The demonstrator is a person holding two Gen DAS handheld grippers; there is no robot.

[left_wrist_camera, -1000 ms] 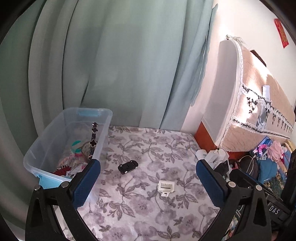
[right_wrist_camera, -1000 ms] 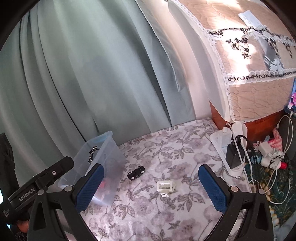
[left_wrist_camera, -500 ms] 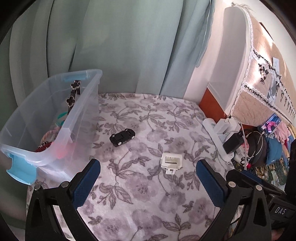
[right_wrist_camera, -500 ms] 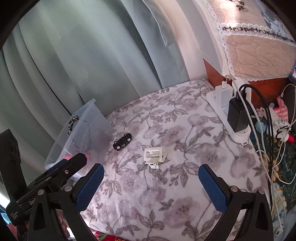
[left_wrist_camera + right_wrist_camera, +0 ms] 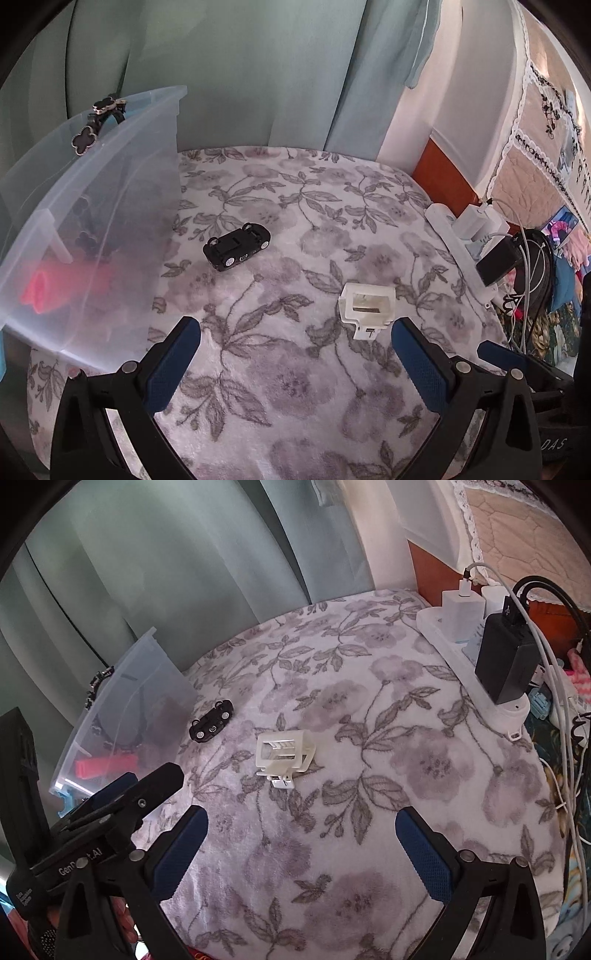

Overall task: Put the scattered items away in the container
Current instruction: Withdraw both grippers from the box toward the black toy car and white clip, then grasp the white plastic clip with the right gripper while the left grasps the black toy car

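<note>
A black toy car (image 5: 236, 246) lies upside down on the floral cloth beside the clear plastic bin (image 5: 92, 206); it also shows in the right wrist view (image 5: 211, 726). A white plastic clip (image 5: 367, 304) lies to its right, seen in the right wrist view (image 5: 283, 755) too. The bin (image 5: 125, 716) holds a red item, and a black clover bracelet (image 5: 96, 120) hangs on its rim. My left gripper (image 5: 295, 360) is open and empty, just short of the car and clip. My right gripper (image 5: 301, 849) is open and empty, a little below the clip.
A white power strip (image 5: 469, 653) with a black adapter (image 5: 506, 661) and cables lies at the cloth's right edge. Green curtains (image 5: 240, 66) hang behind. Clutter lies off the right edge (image 5: 554, 266). The left gripper's body (image 5: 99, 834) sits at the right wrist view's lower left.
Both grippers have moved down and forward towards the cloth. The car and the clip look larger and nearer. Both stay open; nothing on the cloth has moved.
</note>
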